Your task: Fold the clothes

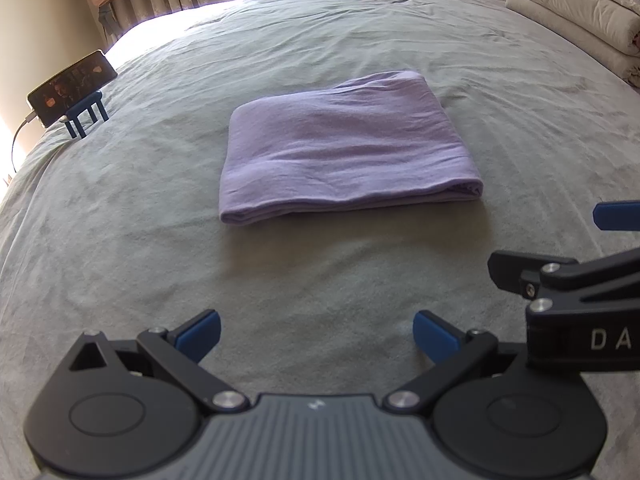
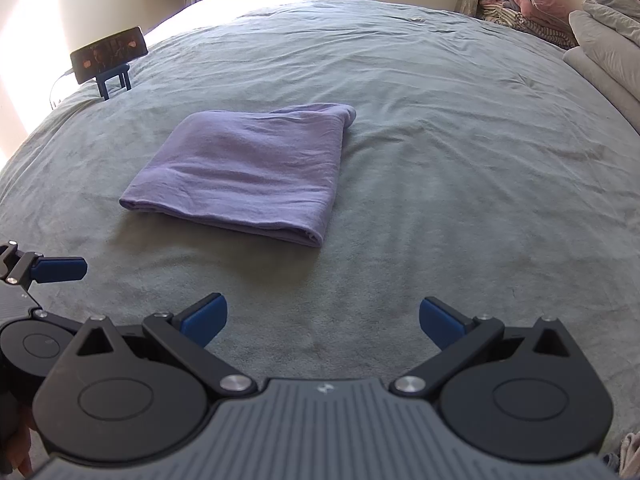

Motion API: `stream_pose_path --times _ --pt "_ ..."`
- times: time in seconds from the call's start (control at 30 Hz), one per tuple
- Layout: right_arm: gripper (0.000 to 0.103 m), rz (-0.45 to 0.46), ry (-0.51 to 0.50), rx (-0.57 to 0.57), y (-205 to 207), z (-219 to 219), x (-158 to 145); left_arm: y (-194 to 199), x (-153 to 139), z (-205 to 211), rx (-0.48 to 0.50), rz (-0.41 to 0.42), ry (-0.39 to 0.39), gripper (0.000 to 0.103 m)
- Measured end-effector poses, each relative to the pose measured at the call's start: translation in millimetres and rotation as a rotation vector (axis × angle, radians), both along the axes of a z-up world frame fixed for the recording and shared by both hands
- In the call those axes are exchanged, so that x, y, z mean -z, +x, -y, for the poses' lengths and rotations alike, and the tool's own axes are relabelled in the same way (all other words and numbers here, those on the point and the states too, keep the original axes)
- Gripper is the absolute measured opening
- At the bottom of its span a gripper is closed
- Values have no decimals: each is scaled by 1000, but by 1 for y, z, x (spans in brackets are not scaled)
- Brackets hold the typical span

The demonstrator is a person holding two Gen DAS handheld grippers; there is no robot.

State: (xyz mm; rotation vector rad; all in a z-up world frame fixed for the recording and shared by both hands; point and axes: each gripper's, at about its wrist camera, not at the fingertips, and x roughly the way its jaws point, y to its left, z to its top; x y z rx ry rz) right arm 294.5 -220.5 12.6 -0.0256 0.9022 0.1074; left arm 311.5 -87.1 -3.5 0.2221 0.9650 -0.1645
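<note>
two released claws [image 1: 316, 332] [image 2: 323, 322] above grey-green bedspread [image 1: 360, 40], folded lilac garment [image 1: 344, 148] flat mid-bed

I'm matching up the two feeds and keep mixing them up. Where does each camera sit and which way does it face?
Left wrist: on the left gripper, facing forward over the bed to the folded purple garment; the right gripper shows at right.
Right wrist: on the right gripper, same heading; the garment lies ahead-left, left gripper at left.
Shared: garment, bed, phone on a stand, folded bedding.
</note>
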Motion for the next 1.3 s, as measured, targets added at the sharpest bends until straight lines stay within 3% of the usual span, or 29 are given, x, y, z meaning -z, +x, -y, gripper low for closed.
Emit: stream_pose_path --times 0.7,0.93,1.3 --pt "103 1 -27 41 3 -5 -2 -9 -5 6 4 -3 42 102" --pt "103 40 39 86 -27 0 -21 -38 -21 -3 -2 15 51 102" --pt "103 125 64 111 -92 -3 -50 -94 -58 -26 -62 61 -26 103"
